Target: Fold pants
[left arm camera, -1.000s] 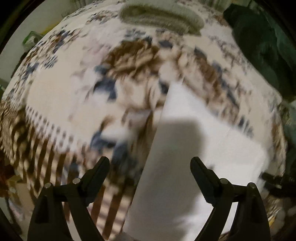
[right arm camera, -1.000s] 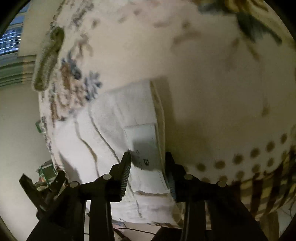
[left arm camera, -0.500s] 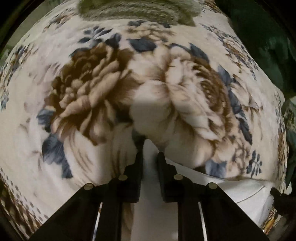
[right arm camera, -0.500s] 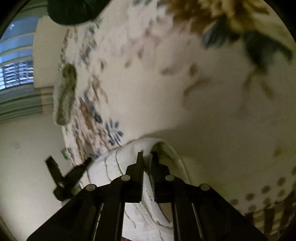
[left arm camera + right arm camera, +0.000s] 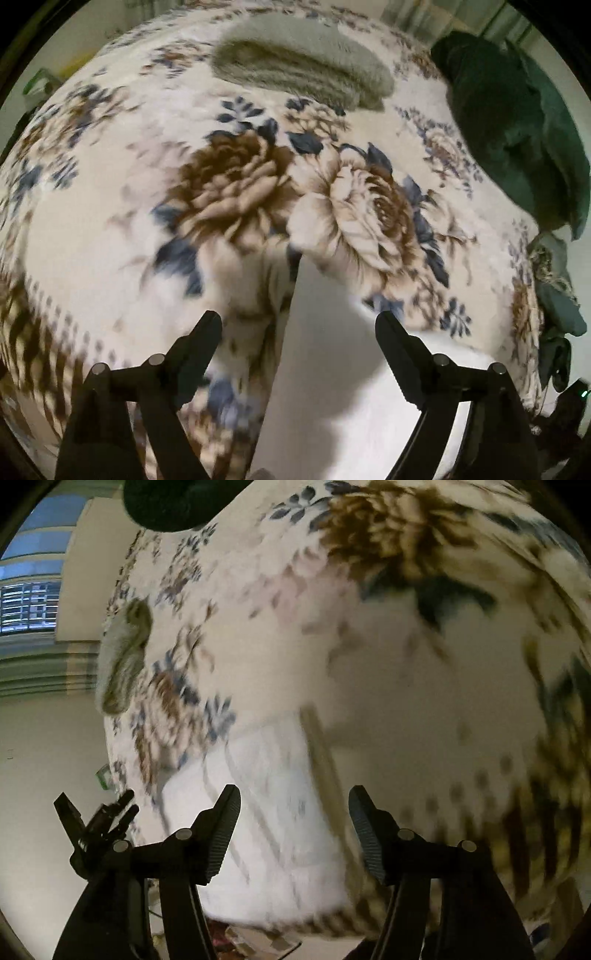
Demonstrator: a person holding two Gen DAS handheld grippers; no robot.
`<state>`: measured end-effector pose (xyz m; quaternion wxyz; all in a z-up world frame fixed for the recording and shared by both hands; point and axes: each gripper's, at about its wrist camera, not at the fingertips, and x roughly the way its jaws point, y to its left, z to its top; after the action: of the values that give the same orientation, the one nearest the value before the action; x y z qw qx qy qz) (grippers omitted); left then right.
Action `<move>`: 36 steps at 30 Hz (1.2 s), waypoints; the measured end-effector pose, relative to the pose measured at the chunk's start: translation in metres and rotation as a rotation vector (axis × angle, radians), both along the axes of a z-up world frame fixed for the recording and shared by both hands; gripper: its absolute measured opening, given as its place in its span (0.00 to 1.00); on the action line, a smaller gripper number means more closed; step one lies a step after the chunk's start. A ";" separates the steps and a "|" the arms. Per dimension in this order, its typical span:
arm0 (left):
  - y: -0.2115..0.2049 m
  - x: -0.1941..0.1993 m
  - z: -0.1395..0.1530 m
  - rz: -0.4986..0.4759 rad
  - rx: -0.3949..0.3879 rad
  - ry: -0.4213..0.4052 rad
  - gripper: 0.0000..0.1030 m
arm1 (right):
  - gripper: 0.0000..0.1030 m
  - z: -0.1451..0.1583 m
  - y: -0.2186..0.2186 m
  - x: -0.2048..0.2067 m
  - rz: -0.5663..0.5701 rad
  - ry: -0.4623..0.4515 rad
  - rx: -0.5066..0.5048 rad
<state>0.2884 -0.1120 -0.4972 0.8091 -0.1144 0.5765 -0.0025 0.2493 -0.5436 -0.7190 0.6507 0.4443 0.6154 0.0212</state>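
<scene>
Left wrist view. Left gripper [image 5: 298,325] hovering with fingers spread wide, gripping nothing — white pants [image 5: 332,387] lying flat beneath and between the fingers, running from a narrow end near the middle of the floral blanket [image 5: 240,192] down toward its near edge. Pants resting on the blanket's brown-and-blue rose print, their left edge straight, their right side widening toward the near right corner. Grey-green folded towel [image 5: 303,62] lying at the far edge of the blanket, well apart from the pants. Dark green garment [image 5: 517,129] heaped at the far right corner. Striped brown border showing along the near left edge, blurred.

Right wrist view. Right gripper [image 5: 294,823] likewise hanging with fingers spread apart, holding nothing — ribbed pads [image 5: 221,834] facing inward. Pants [image 5: 266,812] lying on the blanket [image 5: 369,664] directly under the fingers, close to the near edge, seam lines crossing the cloth; detail smeared by blur. Left gripper [image 5: 98,823] showing at the left, just beside the pants' edge. Towel [image 5: 123,657] sitting near the blanket's left edge, well apart from the pants. Window [image 5: 29,605] glowing at upper left.
</scene>
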 end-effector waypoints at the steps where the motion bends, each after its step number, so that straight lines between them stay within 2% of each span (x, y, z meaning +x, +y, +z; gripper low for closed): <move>1: 0.000 -0.012 -0.001 0.002 0.007 0.005 0.82 | 0.62 -0.002 0.006 -0.012 -0.002 0.018 0.029; 3: 0.002 -0.036 -0.011 0.013 0.025 0.035 0.82 | 0.62 -0.016 0.029 -0.035 0.009 0.057 0.108; 6: 0.005 -0.064 -0.042 0.031 0.015 0.114 0.82 | 0.64 -0.053 0.067 -0.057 -0.006 0.097 0.228; 9: 0.009 -0.081 -0.073 0.063 -0.019 0.175 0.82 | 0.67 -0.079 0.087 -0.059 -0.041 0.065 0.260; 11: 0.013 -0.084 -0.086 0.075 -0.072 0.182 0.82 | 0.68 -0.096 0.096 -0.055 -0.071 0.031 0.289; 15: 0.013 -0.078 -0.095 0.058 -0.119 0.176 0.82 | 0.71 -0.094 0.103 -0.046 -0.110 -0.073 0.378; 16: 0.012 -0.074 -0.097 0.041 -0.137 0.174 0.82 | 0.71 -0.090 0.105 -0.043 -0.091 -0.098 0.359; 18: 0.009 -0.069 -0.101 0.022 -0.150 0.178 0.83 | 0.71 -0.096 0.110 -0.036 -0.048 -0.089 0.306; 21: 0.008 -0.064 -0.107 0.012 -0.207 0.173 0.82 | 0.70 -0.105 0.111 -0.036 -0.067 -0.090 0.342; 22: 0.007 -0.064 -0.105 0.004 -0.231 0.153 0.75 | 0.67 -0.102 0.112 -0.036 -0.065 -0.098 0.338; 23: 0.006 -0.065 -0.102 -0.006 -0.264 0.131 0.41 | 0.50 -0.096 0.113 -0.037 -0.055 -0.108 0.323; 24: 0.001 -0.063 -0.098 -0.023 -0.294 0.128 0.31 | 0.39 -0.090 0.115 -0.038 -0.044 -0.116 0.309; 25: -0.004 -0.063 -0.091 -0.034 -0.277 0.113 0.27 | 0.35 -0.083 0.116 -0.039 -0.035 -0.126 0.294; 26: -0.008 -0.065 -0.084 -0.050 -0.281 0.092 0.17 | 0.30 -0.076 0.117 -0.039 -0.030 -0.132 0.283; 31: -0.008 -0.070 -0.036 -0.020 -0.329 0.039 0.15 | 0.26 -0.027 0.109 -0.030 -0.012 -0.160 0.238; 36: 0.002 -0.060 0.023 -0.020 -0.325 -0.014 0.15 | 0.25 0.047 0.110 -0.012 0.070 -0.218 0.215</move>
<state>0.2287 -0.1097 -0.4741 0.7839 -0.2381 0.5637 -0.1047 0.2369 -0.4334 -0.6724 0.6612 0.4847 0.5505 0.1578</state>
